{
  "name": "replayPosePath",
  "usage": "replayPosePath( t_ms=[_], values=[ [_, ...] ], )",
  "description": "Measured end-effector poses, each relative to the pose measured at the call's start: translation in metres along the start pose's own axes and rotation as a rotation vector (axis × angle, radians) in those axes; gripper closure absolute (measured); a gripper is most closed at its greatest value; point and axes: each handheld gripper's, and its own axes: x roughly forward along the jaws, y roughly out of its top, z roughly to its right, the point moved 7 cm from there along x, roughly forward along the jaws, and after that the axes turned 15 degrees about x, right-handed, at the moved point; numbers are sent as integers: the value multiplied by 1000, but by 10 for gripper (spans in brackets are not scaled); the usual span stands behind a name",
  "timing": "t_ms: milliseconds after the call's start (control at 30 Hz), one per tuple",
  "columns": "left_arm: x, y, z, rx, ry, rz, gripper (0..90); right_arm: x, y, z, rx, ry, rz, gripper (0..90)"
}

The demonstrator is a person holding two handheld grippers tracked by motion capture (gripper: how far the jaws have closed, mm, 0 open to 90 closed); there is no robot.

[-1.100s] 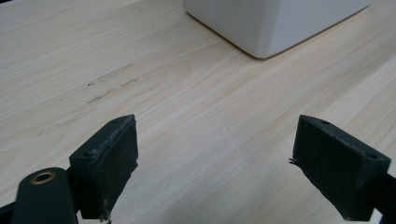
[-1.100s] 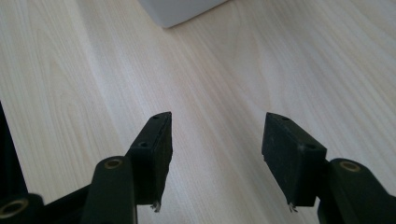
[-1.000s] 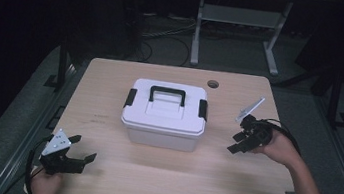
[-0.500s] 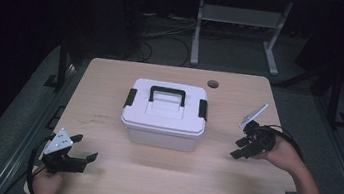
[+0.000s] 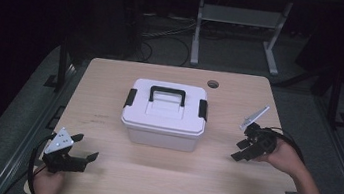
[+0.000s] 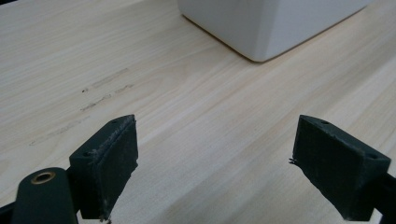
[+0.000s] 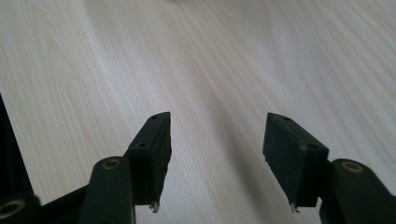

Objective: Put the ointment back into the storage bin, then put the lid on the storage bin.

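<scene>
The box (image 5: 165, 112) is sitting near the middle of the counter (image 5: 112, 76), a little toward the far edge: white plastic, lidded, with a black carry handle (image 5: 166, 95) lying on top and a black latch (image 5: 130, 97) clipping each short end. It is looking rigid and smooth-walled, probably light unless filled, so a pinch on its slick sides would likely be slipping; the handle or the latches are offering the surest hold. The left gripper (image 5: 83, 151) is resting at the near left corner, jaws spread with nothing between them, the box's corner (image 6: 261, 28) ahead of it. The right gripper (image 5: 242, 150) is hovering by the right edge, well apart from the box, jaws likewise spread and empty over bare wood. A cable hole (image 5: 213, 84) is showing near the far edge; nothing is blocking either approach.
</scene>
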Motion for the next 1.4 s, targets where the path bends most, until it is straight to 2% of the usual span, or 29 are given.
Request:
replayPosePath(
  t_ms=[567,1400],
  values=[
    [3,1,2,10,-6,-7,134,-4,-10,2,14,-3,14,413],
    [2,1,2,10,-6,-4,134,1,-31,3,45,12,25,397]
  ],
)
